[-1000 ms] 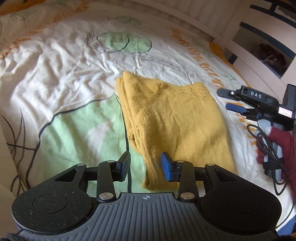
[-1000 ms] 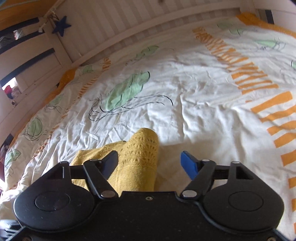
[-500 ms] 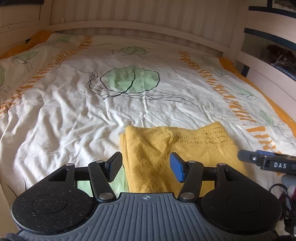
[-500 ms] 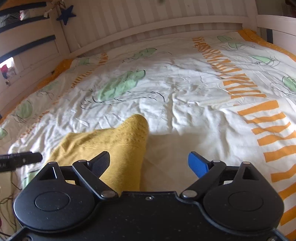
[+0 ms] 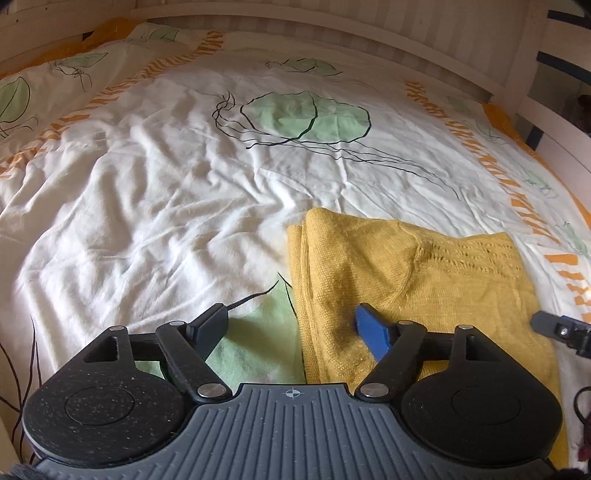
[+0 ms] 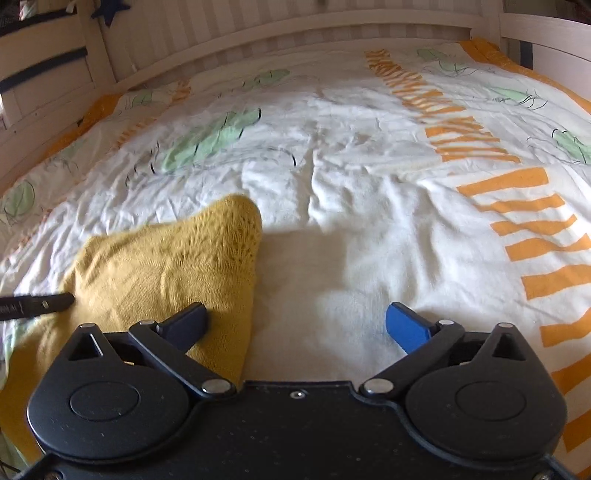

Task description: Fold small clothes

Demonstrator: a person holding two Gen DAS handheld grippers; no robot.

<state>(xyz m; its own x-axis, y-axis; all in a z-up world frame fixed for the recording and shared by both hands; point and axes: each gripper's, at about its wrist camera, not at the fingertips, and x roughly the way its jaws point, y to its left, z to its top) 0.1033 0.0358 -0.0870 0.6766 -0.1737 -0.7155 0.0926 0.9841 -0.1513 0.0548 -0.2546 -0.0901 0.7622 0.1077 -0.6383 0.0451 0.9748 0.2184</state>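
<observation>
one folded mustard knit sweater (image 5: 406,280) lies on a leaf-print duvet (image 5: 147,206), between two handheld grippers. the left gripper (image 5: 291,328), jaws just widened and gripping nothing, straddles the sweater's left folded edge; its view alone catches the right gripper's fingertip (image 5: 546,320). the right gripper (image 6: 295,325), jaws just spread wide and empty, straddles the sweater's right edge; its view alone shows a blue star (image 6: 109,11) on the white bed rail (image 6: 295,33).

Soft daylight, gentle shadows on the bedding (image 6: 369,229); fisheye bends edges; right wrist view slightly motion-blurred.
</observation>
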